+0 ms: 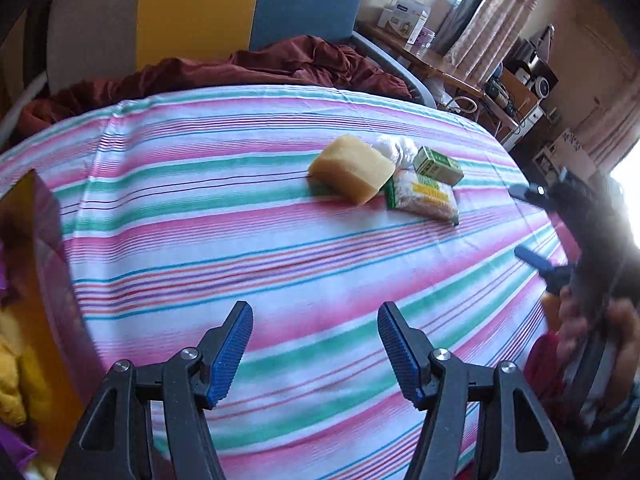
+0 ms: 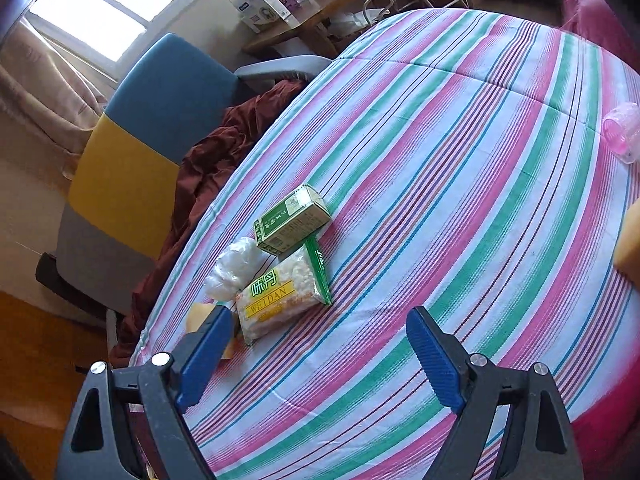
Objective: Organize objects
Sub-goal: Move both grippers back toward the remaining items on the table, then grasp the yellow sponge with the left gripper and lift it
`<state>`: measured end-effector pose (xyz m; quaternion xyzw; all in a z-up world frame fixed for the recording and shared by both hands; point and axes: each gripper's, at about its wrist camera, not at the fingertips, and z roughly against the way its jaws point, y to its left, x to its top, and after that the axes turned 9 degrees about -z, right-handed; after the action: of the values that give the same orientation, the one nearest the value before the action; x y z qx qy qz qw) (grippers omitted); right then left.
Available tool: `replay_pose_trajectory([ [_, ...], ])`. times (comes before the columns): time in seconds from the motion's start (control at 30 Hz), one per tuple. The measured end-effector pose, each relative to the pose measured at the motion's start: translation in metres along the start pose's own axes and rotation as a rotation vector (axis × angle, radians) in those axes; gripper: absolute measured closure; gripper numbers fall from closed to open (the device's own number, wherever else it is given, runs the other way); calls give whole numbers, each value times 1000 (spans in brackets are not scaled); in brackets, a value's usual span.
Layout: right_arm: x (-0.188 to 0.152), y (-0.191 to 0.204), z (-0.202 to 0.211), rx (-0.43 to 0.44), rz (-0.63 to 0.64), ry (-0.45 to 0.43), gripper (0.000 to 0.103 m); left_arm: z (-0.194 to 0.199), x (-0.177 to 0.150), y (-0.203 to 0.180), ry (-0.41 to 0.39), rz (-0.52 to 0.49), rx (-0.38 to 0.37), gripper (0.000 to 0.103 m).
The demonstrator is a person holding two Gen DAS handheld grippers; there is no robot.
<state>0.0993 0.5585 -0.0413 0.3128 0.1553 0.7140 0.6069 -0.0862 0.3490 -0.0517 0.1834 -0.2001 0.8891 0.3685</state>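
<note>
Striped cloth on bench (image 2: pixel 460 184): snack packet (image 2: pixel 280 298), long axis slanting away, lies just ahead-left of right hand-held gripper (image 2: pixel 320 344), jaws spread and empty; left hand-held gripper (image 1: pixel 316 344), also spread, sits farther back.

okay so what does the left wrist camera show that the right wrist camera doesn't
Only the left wrist view shows the whole yellow sponge, the right gripper with the hand holding it, and the left gripper, jaws open and empty. Only the right wrist view shows the pink plastic cup near the far edge. Both show the green box, the snack packet, the white bag and the striped cloth.
</note>
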Motion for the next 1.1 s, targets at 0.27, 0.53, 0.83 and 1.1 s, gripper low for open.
replay_pose_trajectory([
  [0.27,0,1,-2,49,-9,29,12,-49,58,6,46,210,-116,37],
  [0.53,-1,0,-8,90,-28,79,11,-93,106,11,51,375,-99,34],
  [0.83,-1,-2,-13,113,-45,113,10,-129,128,-8,70,356,38,24],
  [1.1,0,-3,-12,106,-44,100,10,-108,94,-26,36,51,18,50],
])
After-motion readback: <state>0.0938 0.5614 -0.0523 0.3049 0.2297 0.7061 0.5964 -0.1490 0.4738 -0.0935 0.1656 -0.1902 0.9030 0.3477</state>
